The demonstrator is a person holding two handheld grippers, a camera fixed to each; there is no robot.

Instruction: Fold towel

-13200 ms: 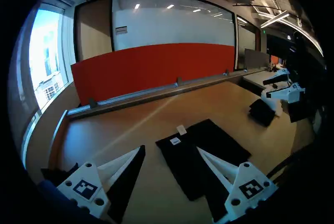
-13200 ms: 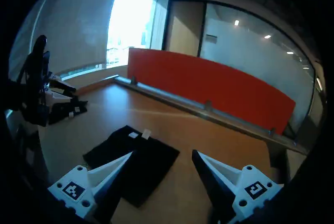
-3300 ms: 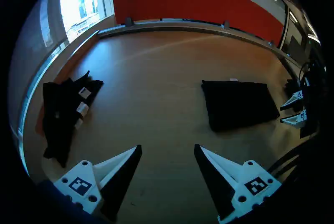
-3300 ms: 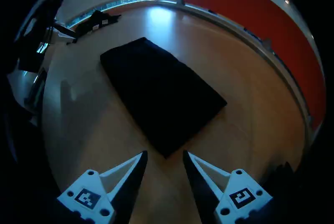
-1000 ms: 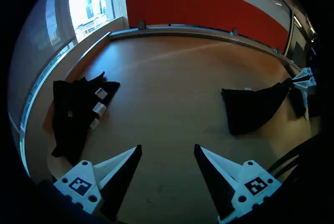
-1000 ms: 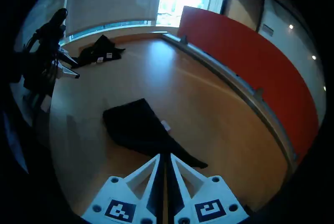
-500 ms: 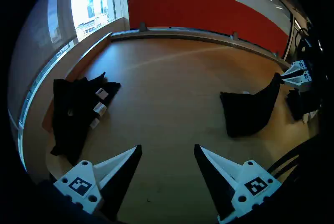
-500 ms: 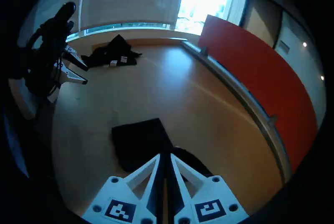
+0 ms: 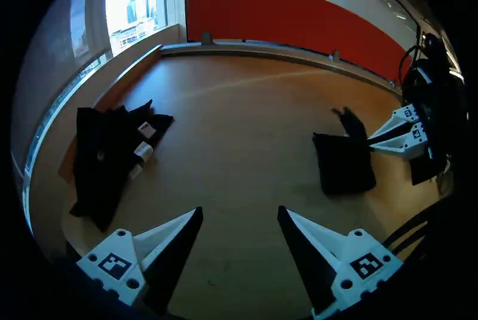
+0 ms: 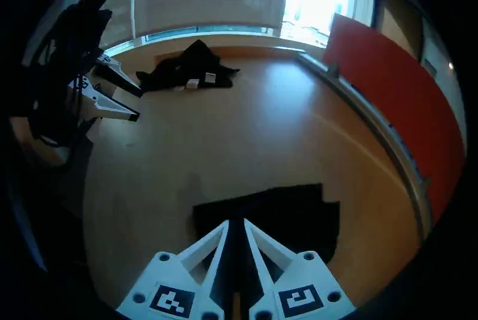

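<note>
Your right hand-held gripper (image 10: 236, 222) stays clenched on the black towel (image 10: 293, 212). The edge it held up half a second ago has come down, and the towel now lies folded on the surface (image 9: 239, 111). Your left hand-held gripper (image 9: 239, 209) hangs released, well apart from it.

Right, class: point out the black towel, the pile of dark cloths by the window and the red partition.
black towel (image 9: 343, 168): left gripper view, middle of its flat folded part.
pile of dark cloths (image 9: 104, 153): left gripper view, centre of the heap.
red partition (image 9: 287, 18): left gripper view, middle of its face.
</note>
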